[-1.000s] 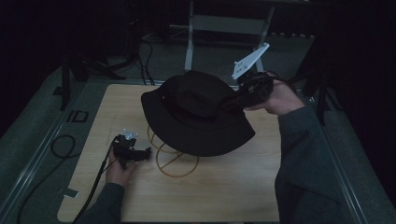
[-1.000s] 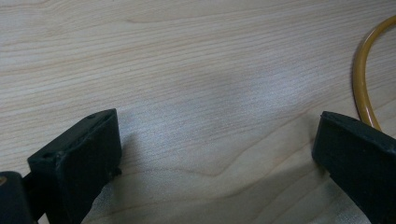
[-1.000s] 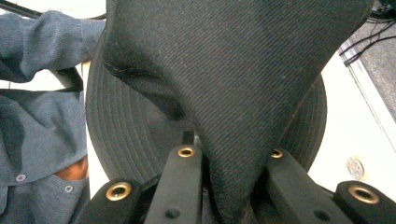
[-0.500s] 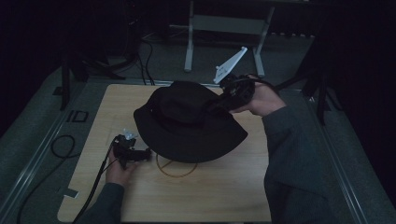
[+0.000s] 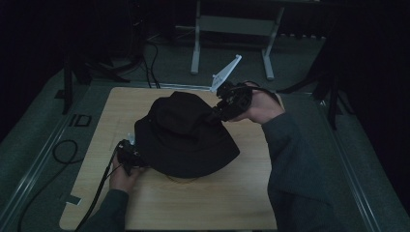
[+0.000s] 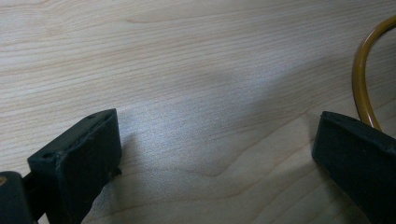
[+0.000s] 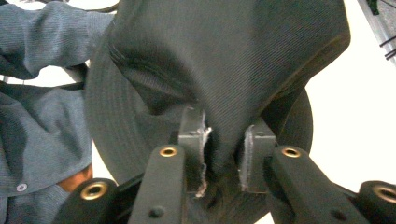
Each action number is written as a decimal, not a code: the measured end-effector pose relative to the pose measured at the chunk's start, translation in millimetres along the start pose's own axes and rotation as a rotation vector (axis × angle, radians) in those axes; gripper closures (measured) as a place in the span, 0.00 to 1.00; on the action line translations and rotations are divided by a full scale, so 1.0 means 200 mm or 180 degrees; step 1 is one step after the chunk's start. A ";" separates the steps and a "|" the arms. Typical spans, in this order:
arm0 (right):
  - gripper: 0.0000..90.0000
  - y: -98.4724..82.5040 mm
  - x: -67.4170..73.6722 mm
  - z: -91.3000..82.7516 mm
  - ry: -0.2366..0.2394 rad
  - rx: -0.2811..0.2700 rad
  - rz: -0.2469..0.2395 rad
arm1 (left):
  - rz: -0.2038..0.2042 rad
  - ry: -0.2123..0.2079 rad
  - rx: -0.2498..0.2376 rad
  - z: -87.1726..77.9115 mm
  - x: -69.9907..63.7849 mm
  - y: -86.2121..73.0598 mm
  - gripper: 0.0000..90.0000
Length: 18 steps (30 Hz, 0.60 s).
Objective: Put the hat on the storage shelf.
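A black bucket hat (image 5: 186, 135) rests in the middle of the wooden table (image 5: 300, 208). My right gripper (image 5: 220, 112) reaches its crown from the far right. A fold of the hat's fabric (image 7: 229, 70) lies between the pads (image 7: 194, 135). The jaws have just been opening, and a dark gap shows beside the left pad. My left gripper (image 5: 126, 153) sits at the hat's left brim, low on the table. Its jaws (image 6: 217, 119) stand wide open over bare wood. A yellow-brown wire ring (image 6: 362, 79) curves past its right finger.
A black cable (image 5: 99, 186) trails from the left gripper off the table's near left corner. More cable loops (image 5: 63, 150) lie on the floor at the left. Grey stand legs (image 5: 196, 46) rise beyond the far edge.
The right hand has carried the hat left and down, and it now covers the wire ring that showed beside the left gripper. The left hand has stayed put.
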State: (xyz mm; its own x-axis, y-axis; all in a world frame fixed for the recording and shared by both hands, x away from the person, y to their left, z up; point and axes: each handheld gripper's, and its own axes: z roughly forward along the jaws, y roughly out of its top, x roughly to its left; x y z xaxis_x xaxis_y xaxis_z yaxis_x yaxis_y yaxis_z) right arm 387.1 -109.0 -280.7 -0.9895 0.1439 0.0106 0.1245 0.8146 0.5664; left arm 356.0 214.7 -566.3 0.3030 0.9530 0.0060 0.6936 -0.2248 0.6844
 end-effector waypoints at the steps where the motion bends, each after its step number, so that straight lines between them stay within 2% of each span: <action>1: 0.75 0.00 0.00 0.00 0.0020 -0.0003 0.0008 | 0.0005 0.0004 -0.0003 0.00 0.00 0.00 0.02; 5: 0.61 -0.01 -0.01 0.01 0.0016 -0.0006 0.0073 | 0.0007 0.0008 -0.0001 0.00 0.00 0.00 0.02; 9: 0.43 -0.04 -0.02 0.01 -0.0024 0.0054 0.0251 | 0.0015 0.0003 0.0003 0.00 0.00 0.00 0.02; 12: 0.34 -0.07 -0.03 0.00 -0.0084 0.0058 0.0365 | 0.0010 0.0004 -0.0002 0.00 0.00 0.00 0.02; 18: 0.24 -0.15 -0.03 0.00 -0.0225 0.0017 0.0492 | -0.0011 0.0005 -0.0019 0.00 0.00 0.00 0.02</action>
State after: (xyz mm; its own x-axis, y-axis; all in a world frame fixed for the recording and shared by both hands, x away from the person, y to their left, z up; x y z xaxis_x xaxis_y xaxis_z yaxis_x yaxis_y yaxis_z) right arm 389.0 -134.0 -296.7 -0.9510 0.3066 0.0393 0.2754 0.7827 0.5582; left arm 356.1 214.4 -566.6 0.2995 0.9541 0.0047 0.6907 -0.2202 0.6888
